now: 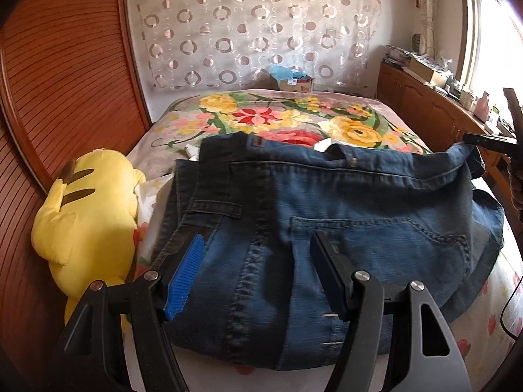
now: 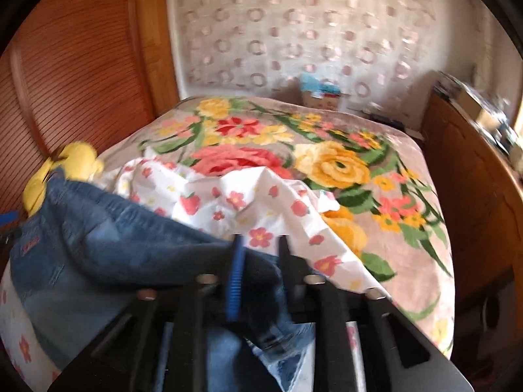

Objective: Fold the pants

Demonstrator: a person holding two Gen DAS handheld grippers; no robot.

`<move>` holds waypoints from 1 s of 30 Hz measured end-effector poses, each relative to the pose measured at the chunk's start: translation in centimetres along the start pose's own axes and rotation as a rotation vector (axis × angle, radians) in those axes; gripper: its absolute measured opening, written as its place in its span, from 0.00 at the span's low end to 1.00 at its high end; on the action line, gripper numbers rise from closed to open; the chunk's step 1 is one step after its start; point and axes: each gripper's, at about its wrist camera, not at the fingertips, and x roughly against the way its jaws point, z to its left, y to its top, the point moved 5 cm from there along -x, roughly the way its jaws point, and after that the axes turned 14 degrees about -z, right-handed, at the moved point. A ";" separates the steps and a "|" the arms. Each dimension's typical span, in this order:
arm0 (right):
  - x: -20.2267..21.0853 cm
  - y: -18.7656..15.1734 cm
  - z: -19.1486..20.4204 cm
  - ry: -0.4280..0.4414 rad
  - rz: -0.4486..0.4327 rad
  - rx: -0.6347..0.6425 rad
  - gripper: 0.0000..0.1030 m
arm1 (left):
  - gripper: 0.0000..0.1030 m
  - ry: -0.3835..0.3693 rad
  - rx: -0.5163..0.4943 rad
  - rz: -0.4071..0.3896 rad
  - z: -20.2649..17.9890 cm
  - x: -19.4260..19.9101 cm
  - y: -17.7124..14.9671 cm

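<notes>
Blue denim pants lie bunched on the bed, waistband toward the far side, a back pocket facing up. My left gripper is open, its jaws wide apart just above the near part of the pants, holding nothing. In the right wrist view the pants spread to the left. My right gripper is shut on the pants' edge, denim pinched between the blue pad and the black finger. The right gripper also shows at the far right of the left wrist view, holding the waistband corner up.
A floral blanket covers the bed, with a white flowered sheet under the pants. A yellow plush toy lies at the left by the wooden headboard. A wooden cabinet with clutter stands at the right.
</notes>
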 end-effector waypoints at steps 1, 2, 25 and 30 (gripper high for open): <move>0.1 -0.1 -0.3 -0.006 -0.010 -0.025 0.37 | 0.66 0.001 0.000 0.001 0.3 0.0 0.0; 0.5 -0.2 -0.2 0.002 -0.021 -0.044 0.37 | 0.67 0.008 0.001 0.001 0.7 0.1 -0.1; 8.8 -11.7 -0.7 0.039 0.129 -0.155 0.51 | 0.31 0.025 0.076 0.097 5.7 -0.8 -4.4; 9.2 -11.3 -1.0 0.068 0.084 -0.188 0.24 | 0.07 0.037 0.023 0.085 4.9 -0.4 -4.2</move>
